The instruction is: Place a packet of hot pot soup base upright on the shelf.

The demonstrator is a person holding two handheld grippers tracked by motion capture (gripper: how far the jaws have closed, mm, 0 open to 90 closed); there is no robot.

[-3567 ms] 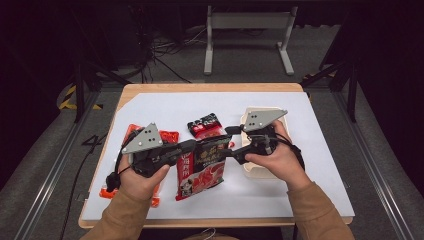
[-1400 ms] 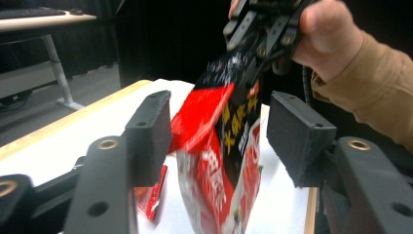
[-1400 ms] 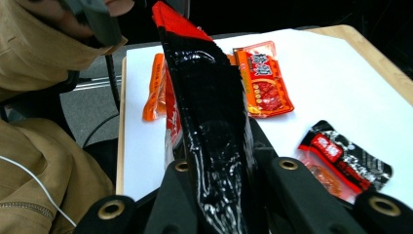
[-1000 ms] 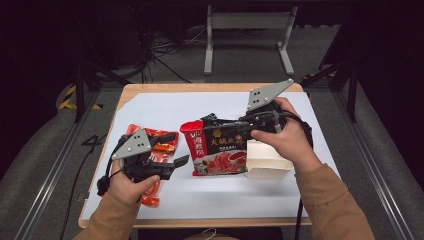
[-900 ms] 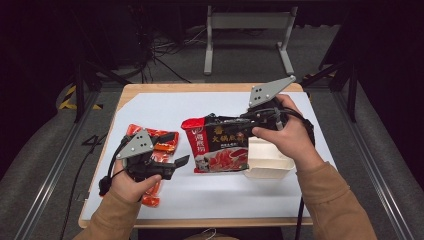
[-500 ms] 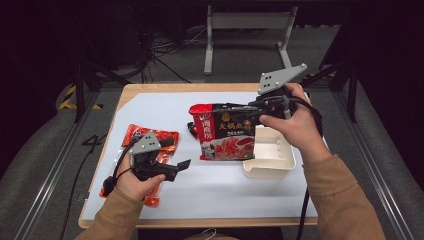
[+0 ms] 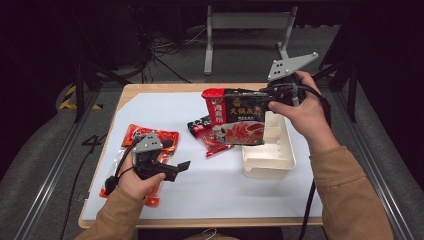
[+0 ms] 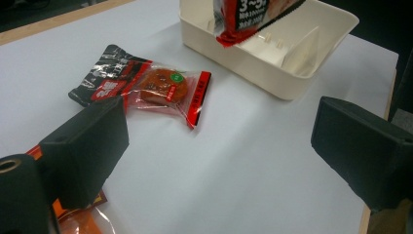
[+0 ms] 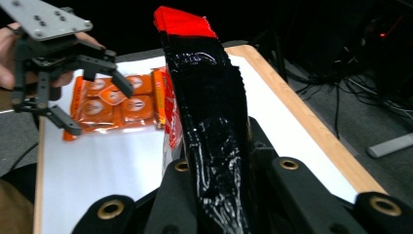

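Noodle packet over the bin, right edge

Your right gripper (image 7: 272, 100) clamps the noodle packet (image 7: 239, 122) above the white bin (image 7: 267, 160); lower it squarely inside. Left gripper (image 7: 176, 167) has just been opening, empty.

The high view is looking forward and down at the table (image 7: 165, 220). Both gripper views are riding close, facing along their jaws and sharing the orange packet (image 9: 117, 105) at the high view's eight o'clock.

Left gripper view: jaws just opened, nothing between them

A small snack packet (image 8: 146, 87) is lying on the white table (image 8: 234, 170); a red packet (image 8: 253, 17) is being hung over the cream tray (image 8: 272, 73).
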